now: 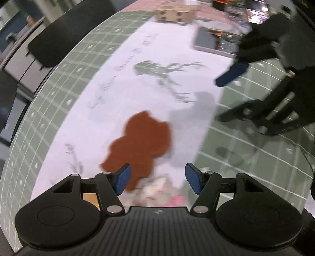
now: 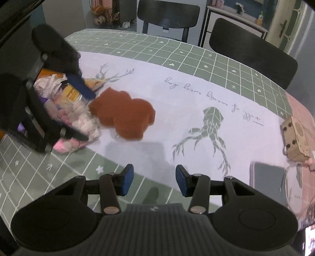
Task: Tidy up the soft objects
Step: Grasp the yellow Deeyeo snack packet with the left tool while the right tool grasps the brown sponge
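Observation:
A brown bear-shaped sponge (image 1: 141, 145) (image 2: 124, 116) lies on the white printed mat (image 1: 122, 82) (image 2: 196, 98). Touching its side is a clear bag of pink and white marshmallows (image 2: 78, 118) (image 1: 157, 191). My left gripper (image 1: 158, 178) (image 2: 82, 112) hovers open over that bag, one finger on each side, pads apart from it; the bag is blurred and partly hidden under the gripper body. My right gripper (image 2: 154, 182) (image 1: 226, 96) is open with nothing between its fingers, above the green checked tablecloth (image 2: 59, 173), to the right of the sponge in the left wrist view.
A perforated wooden box (image 2: 295, 137) (image 1: 173, 13) and a grey flat slab (image 2: 267, 181) (image 1: 204, 41) sit at the mat's far end. Black chairs (image 2: 167, 11) (image 2: 252, 53) (image 1: 65, 33) line the round table's edge. An orange packet (image 2: 47, 72) lies behind the bag.

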A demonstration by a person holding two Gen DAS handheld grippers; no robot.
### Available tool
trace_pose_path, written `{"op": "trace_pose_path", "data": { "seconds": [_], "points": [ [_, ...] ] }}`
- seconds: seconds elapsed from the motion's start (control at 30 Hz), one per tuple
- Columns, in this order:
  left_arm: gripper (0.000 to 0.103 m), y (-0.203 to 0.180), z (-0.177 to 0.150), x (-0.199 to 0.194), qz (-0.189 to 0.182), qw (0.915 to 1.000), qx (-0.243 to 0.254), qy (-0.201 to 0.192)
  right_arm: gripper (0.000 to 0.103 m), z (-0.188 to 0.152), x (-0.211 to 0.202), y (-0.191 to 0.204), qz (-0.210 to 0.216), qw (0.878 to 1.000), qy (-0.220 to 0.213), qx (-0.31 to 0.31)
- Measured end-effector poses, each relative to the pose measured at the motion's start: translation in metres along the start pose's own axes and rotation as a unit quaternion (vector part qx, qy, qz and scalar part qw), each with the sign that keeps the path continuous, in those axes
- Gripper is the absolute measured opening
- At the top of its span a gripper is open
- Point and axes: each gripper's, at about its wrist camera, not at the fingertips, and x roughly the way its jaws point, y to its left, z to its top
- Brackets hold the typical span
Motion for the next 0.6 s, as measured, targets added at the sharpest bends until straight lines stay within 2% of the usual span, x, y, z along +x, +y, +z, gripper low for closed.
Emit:
{"op": "trace_pose_path", "data": {
  "seconds": [0.2, 0.4, 0.6],
  "points": [
    [0.074, 0.055, -0.011, -0.002, 0.01, 0.9989, -0.045, 0.004, 0.048, 0.024, 0.014, 0.011, 0.005, 1.0, 0.004, -0.024],
    [0.074, 0.092, -0.028, 0.006, 0.032, 0.9961, -0.077, 0.03, 0.049, 0.046, 0.034, 0.026, 0.011, 0.999, 0.011, -0.04],
    [0.074, 0.118, -0.043, 0.019, 0.029, 0.9909, -0.119, 0.056, 0.065, 0.069, 0.049, 0.041, 0.012, 0.999, 0.004, -0.045]
  ]
}}
